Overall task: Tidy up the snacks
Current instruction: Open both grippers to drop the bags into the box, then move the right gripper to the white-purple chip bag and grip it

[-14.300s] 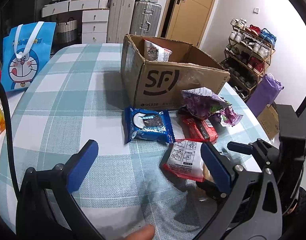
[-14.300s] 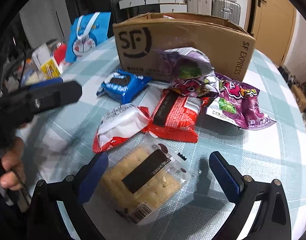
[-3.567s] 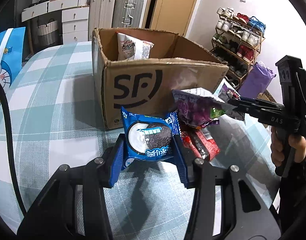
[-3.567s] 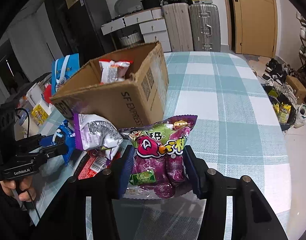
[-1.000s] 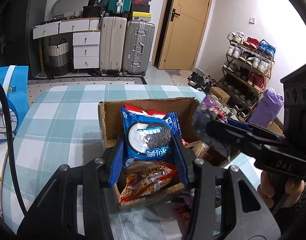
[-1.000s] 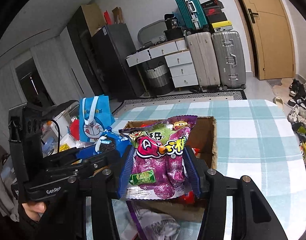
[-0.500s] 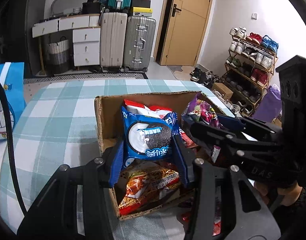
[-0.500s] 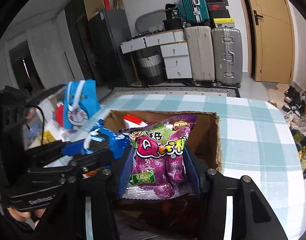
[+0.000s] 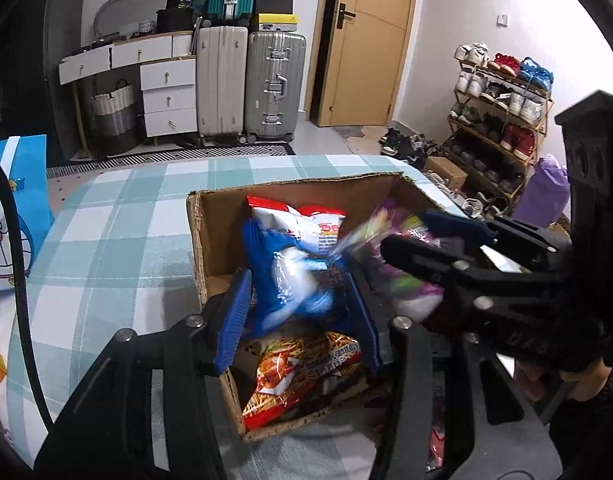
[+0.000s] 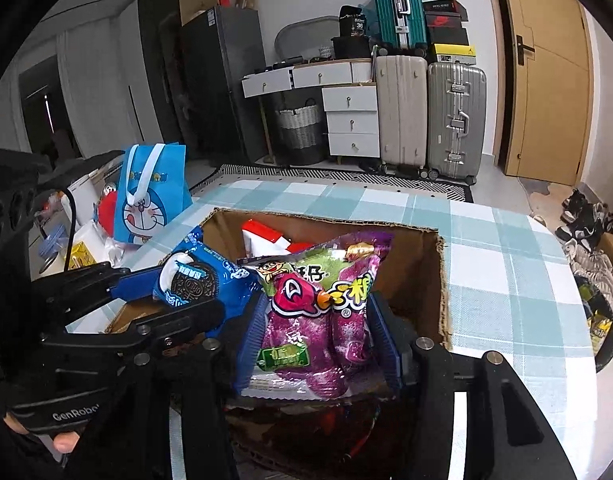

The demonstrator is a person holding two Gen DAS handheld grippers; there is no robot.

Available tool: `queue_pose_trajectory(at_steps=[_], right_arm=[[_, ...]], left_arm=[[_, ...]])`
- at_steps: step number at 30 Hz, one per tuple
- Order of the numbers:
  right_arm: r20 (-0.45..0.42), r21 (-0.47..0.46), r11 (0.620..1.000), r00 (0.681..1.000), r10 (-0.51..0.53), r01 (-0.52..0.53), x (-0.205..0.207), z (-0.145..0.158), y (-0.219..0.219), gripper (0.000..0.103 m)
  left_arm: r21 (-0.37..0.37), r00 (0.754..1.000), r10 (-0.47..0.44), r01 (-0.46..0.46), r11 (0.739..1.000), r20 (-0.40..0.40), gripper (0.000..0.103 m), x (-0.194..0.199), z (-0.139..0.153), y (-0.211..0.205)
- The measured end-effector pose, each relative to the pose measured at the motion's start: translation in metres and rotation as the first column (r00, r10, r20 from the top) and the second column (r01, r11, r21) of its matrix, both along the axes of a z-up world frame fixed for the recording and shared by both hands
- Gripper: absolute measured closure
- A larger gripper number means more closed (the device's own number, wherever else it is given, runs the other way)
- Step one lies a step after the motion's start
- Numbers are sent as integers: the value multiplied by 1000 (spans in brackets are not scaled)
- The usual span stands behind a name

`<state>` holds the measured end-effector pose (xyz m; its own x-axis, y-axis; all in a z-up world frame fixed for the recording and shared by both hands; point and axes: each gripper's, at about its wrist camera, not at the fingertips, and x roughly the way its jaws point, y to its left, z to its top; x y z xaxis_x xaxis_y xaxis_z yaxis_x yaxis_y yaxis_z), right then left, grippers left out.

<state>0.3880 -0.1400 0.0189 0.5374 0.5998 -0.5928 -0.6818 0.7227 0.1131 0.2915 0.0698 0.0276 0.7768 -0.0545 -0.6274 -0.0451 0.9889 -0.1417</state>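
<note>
My left gripper (image 9: 302,312) is shut on a blue Oreo pack (image 9: 294,280), motion-blurred, held over the open cardboard box (image 9: 210,240). The pack also shows in the right wrist view (image 10: 194,278). My right gripper (image 10: 316,340) is shut on a purple candy bag (image 10: 318,312) above the box (image 10: 434,276); this bag shows blurred in the left wrist view (image 9: 390,268). Inside the box lie a red-and-white chip bag (image 9: 302,216) and an orange snack-stick bag (image 9: 302,372).
The box stands on a table with a teal checked cloth (image 9: 118,232). A blue Doraemon bag (image 10: 152,196) stands at the table's left edge. Suitcases (image 10: 430,116), drawers and a shoe rack (image 9: 502,120) lie beyond the table.
Both grippers have moved lower over the box with their snacks. The Oreo pack and the purple bag are now blurred in the left wrist view.
</note>
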Motion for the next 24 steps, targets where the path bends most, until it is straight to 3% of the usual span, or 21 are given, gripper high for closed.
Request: queue_pose_trajectory(at_steps=[1, 2, 4, 5, 7, 11, 24], right_arm=[[7, 9, 1000, 1000, 0, 0, -3, 3, -3, 47], [14, 18, 1000, 1000, -3, 3, -6, 6, -7, 47], [30, 21, 1000, 1000, -8, 8, -13, 12, -14, 43], [36, 18, 1000, 999, -12, 11, -17, 15, -19, 39], [38, 19, 1000, 999, -18, 17, -26, 20, -30, 20], [51, 58, 996, 996, -75, 72, -48, 27, -58, 2], [-23, 14, 996, 996, -84, 84, -99, 13, -97, 0]], left_arm=[[0, 1000, -6, 6, 1000, 4, 48, -3, 1, 0], [0, 1000, -4, 4, 1000, 11, 35, -6, 4, 1], [-30, 999, -31, 32, 999, 25, 22, -16, 8, 0], [-37, 999, -38, 39, 999, 35, 16, -21, 11, -1], [-17, 999, -25, 25, 1000, 39, 2, -34, 16, -5], [-17, 1000, -5, 6, 1000, 30, 1, -60, 21, -7], [-45, 1000, 29, -29, 999, 4, 1, -135, 12, -2]])
